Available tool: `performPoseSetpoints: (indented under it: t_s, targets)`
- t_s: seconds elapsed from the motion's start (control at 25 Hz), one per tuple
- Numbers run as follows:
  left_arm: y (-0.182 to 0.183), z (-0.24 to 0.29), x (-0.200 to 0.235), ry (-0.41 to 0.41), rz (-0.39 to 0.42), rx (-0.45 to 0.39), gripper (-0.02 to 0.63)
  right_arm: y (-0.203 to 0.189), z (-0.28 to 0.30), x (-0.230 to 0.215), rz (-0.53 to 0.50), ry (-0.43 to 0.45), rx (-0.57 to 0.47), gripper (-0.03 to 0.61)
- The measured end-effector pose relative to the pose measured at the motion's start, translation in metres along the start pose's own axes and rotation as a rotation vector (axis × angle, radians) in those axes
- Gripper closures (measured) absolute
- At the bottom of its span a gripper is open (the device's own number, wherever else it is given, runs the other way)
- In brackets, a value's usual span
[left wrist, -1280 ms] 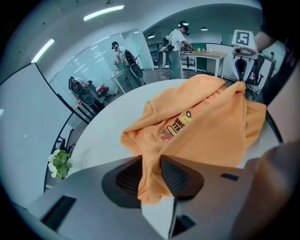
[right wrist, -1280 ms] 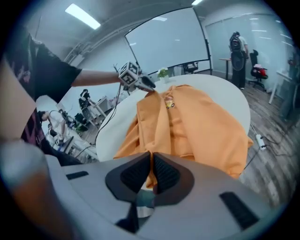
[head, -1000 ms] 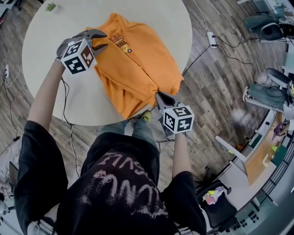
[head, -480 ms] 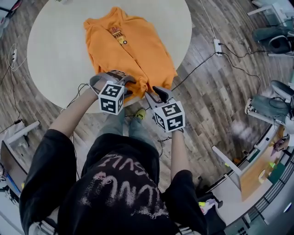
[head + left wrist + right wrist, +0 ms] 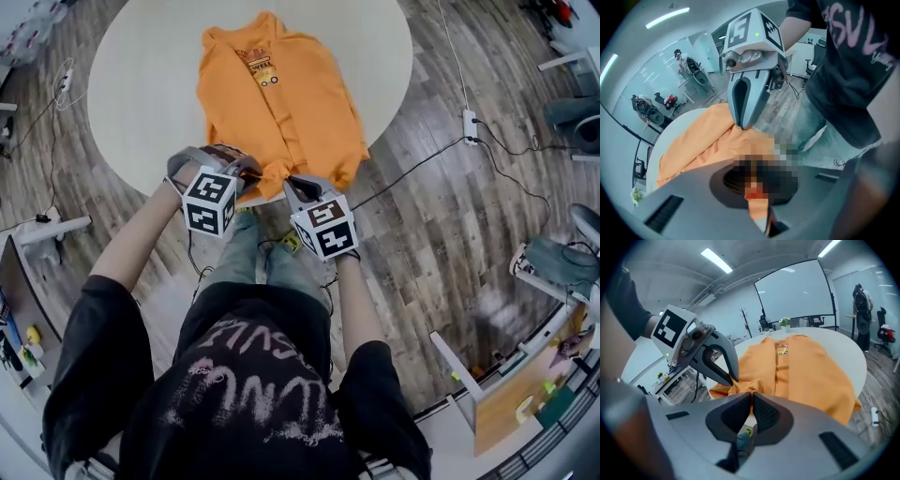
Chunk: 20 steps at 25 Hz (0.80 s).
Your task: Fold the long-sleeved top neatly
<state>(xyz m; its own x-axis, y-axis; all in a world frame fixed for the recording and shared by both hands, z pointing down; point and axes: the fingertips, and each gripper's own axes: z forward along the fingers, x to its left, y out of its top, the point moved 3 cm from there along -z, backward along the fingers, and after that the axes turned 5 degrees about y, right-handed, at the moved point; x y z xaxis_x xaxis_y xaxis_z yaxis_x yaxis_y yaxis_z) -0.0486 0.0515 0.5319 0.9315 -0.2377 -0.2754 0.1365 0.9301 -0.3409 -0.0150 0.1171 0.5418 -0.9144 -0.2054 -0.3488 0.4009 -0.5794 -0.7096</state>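
- One orange long-sleeved top [image 5: 281,103] lies flat on one round table [image 5: 141,84], hem at the near edge.
- Two grippers: left gripper [image 5: 247,172], right gripper [image 5: 290,184]. Jaws of both just closed, each clamped on that hem, side by side.

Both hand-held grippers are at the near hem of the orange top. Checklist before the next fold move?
1. Left hand-held gripper holds the orange long-sleeved fabric top: ok, jaws have just closed with fabric between them.
2. Right hand-held gripper holds it: ok, jaws have just closed, fabric pinched at the tips.
3. Hem taut between the grips: not ok, bunched.
4. Top's body flat on the round white table: ok.
5. Sleeves tucked in: cannot tell; none shows outside the body.
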Motion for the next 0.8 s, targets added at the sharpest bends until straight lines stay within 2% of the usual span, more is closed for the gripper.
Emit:
performPoseSetpoints:
  t_s: [0.12,0.2,0.36,0.48,0.6,0.72,0.8]
  targets:
    - [-0.001,0.014,-0.025,-0.030,-0.006,0.019,0.578,-0.020,0.002,0.005,-0.006,0.017,0.056,0.557]
    - [-0.004,0.018,-0.031,-0.026,-0.041,0.021,0.558,-0.028,0.001,0.007,-0.003,0.014,0.068,0.555]
    - [-0.001,0.002,-0.030,-0.023,-0.107,-0.014,0.445,-0.027,-0.012,0.012,-0.005,-0.006,0.027,0.535]
    - [-0.012,-0.015,-0.019,0.032,-0.120,-0.022,0.442,-0.017,-0.022,0.011,-0.017,-0.066,-0.028,0.525]
    - [-0.043,-0.030,-0.012,0.095,-0.151,0.007,0.442,-0.007,-0.024,0.022,-0.068,-0.092,-0.041,0.498]
    - [-0.087,-0.046,0.001,0.170,-0.166,0.065,0.442,0.003,-0.009,0.046,-0.136,-0.063,-0.008,0.380]
    - [-0.115,-0.059,0.014,0.219,-0.196,0.075,0.442,0.011,0.004,0.062,-0.165,-0.069,0.009,0.357]
